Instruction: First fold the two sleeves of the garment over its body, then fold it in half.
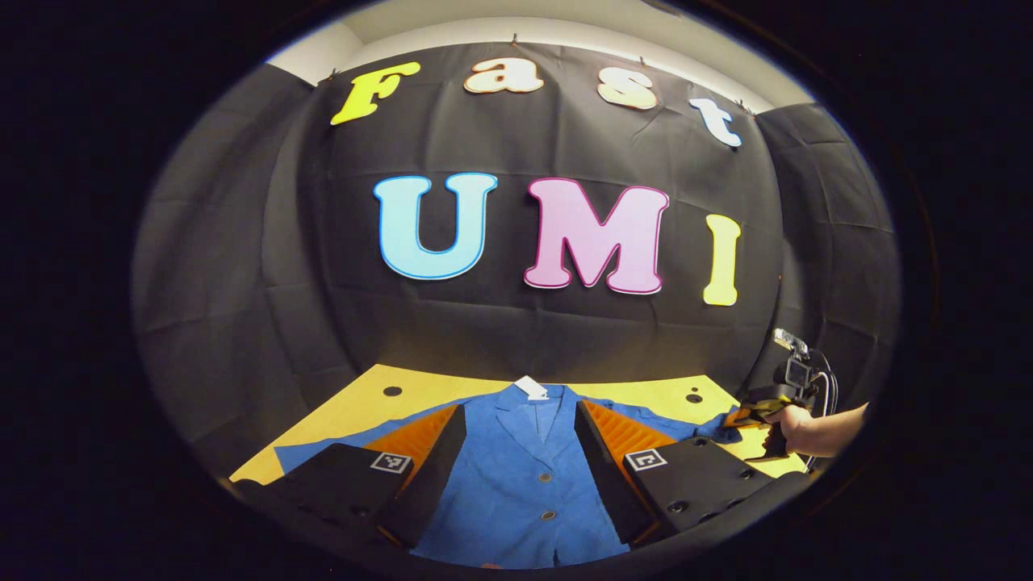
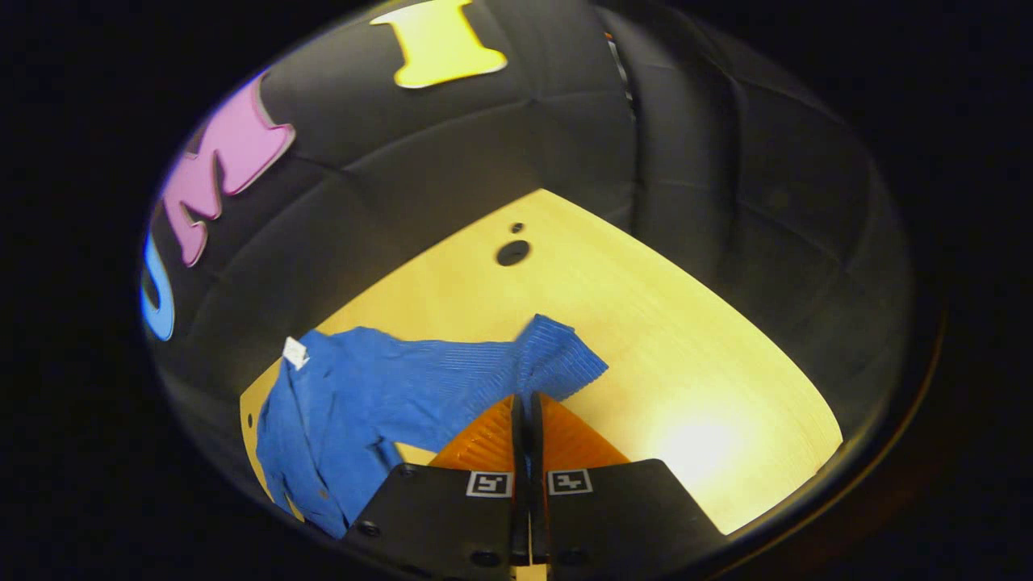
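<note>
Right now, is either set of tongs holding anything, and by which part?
The right tongs are shut on the blue jacket's sleeve, near the cuff. The left tongs are open above the jacket's front, holding nothing.

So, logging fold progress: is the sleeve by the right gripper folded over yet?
Not yet. The sleeve lies stretched out on the table, away from the jacket body.

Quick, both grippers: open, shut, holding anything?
Left gripper: open, holding nothing, above the blue jacket.
Right gripper: shut at the sleeve cuff; a grip on cloth cannot be told.
</note>
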Available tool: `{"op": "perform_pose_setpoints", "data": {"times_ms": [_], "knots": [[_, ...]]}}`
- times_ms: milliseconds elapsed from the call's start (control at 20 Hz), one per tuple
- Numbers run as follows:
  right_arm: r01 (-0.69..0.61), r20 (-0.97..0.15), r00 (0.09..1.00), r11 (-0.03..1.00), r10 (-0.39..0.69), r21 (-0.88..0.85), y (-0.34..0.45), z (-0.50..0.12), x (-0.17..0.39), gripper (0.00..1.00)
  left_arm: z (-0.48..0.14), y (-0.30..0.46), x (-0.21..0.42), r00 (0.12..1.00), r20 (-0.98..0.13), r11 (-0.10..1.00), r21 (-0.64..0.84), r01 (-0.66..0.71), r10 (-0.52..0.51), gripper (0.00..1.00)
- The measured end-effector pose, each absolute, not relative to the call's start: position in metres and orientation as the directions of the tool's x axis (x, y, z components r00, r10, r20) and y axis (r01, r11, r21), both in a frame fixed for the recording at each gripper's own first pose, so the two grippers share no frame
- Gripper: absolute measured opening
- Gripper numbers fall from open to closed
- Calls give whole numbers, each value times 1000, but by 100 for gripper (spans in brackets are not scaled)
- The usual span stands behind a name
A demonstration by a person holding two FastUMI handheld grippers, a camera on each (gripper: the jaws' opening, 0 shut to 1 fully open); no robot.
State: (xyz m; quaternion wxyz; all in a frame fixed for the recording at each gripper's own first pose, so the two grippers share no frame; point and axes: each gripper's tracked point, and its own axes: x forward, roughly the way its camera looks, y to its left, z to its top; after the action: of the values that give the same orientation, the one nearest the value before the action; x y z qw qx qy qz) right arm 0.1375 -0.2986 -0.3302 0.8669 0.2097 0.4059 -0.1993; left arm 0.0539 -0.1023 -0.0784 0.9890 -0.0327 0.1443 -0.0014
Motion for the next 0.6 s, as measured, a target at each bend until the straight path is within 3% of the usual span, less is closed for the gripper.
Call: {"op": "perform_pose_setpoints", "data": {"times_ms": [300,500,600], "knots": [[233,-715,693,909,94,345,-59,-295,257,1,-92,7,6,942,-292,981,-46,-187,166,78],[42,-715,651,928,255,370,117,-324,297,1,-118,93,-12,903,-328,953,-29,-303,277,77],[10,-749,615,947,247,321,171,-359,301,5,-136,128,-6,888,-348,937,-68,-343,300,78]]}}
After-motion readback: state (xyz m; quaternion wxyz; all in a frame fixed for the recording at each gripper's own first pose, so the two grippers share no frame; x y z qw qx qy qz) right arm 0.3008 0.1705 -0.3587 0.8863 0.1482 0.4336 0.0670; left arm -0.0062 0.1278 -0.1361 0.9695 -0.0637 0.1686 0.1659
